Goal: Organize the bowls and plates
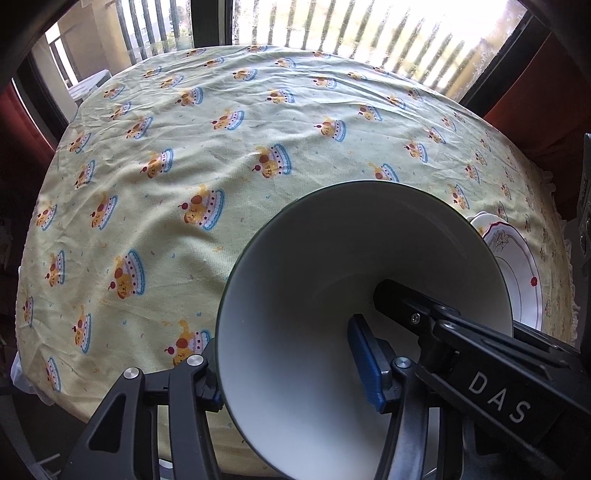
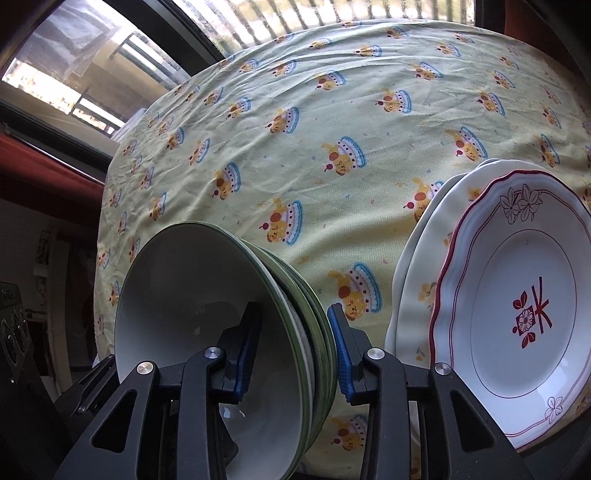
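Note:
A stack of white bowls with green outsides (image 2: 207, 314) fills the lower part of both views; in the left wrist view only the top bowl's white inside (image 1: 314, 295) shows. My left gripper (image 1: 291, 373) is shut on the bowl's near rim, one blue pad inside, one outside. My right gripper (image 2: 295, 354) is shut on the stacked rims from the other side, and its black finger (image 1: 417, 314) reaches into the bowl. A stack of plates (image 2: 517, 295), the top one white with a red scalloped edge, lies to the right; it also shows in the left wrist view (image 1: 517, 258).
A round table under a yellow cloth with cake prints (image 1: 258, 129) spreads ahead. A window with railings (image 1: 332, 33) stands behind it. Red chair backs (image 1: 535, 110) flank the far side. A dark appliance (image 2: 14, 332) sits at the left.

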A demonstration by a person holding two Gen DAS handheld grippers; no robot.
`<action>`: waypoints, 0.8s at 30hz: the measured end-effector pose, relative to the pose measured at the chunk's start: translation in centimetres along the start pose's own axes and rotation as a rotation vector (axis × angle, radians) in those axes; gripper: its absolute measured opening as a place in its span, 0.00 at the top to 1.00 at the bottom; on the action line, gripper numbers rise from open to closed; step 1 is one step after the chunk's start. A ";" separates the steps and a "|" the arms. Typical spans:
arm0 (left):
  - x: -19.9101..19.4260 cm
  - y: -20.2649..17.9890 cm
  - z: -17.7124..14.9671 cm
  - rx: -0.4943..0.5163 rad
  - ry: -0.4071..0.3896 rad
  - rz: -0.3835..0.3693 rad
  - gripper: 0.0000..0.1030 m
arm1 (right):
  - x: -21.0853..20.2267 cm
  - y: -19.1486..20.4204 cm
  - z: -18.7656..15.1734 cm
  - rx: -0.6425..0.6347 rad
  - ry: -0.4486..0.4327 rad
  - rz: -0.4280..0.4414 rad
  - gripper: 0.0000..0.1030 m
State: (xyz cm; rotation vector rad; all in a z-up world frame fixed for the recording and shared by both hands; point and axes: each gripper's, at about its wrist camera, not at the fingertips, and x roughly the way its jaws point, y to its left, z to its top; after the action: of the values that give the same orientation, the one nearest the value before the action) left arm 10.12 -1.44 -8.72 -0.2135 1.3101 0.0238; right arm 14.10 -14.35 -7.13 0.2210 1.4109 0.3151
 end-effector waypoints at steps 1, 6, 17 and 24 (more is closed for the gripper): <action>0.0 0.0 0.1 0.017 0.000 -0.001 0.47 | 0.0 0.1 0.0 0.009 -0.001 -0.010 0.62; -1.0 0.1 0.3 0.102 -0.030 -0.002 0.50 | -0.6 1.0 -0.4 0.068 -0.024 -0.054 0.62; -4.2 0.9 2.1 0.268 -0.134 -0.039 0.49 | -3.9 4.1 -0.6 0.193 -0.153 -0.116 0.62; -4.7 0.5 1.9 0.299 -0.163 -0.063 0.48 | -4.9 4.3 -1.3 0.217 -0.187 -0.142 0.62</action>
State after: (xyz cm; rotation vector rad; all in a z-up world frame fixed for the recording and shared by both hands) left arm 10.62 -0.18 -3.86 0.0030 1.1275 -0.2034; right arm 11.86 -12.02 -1.34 0.3186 1.2669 0.0225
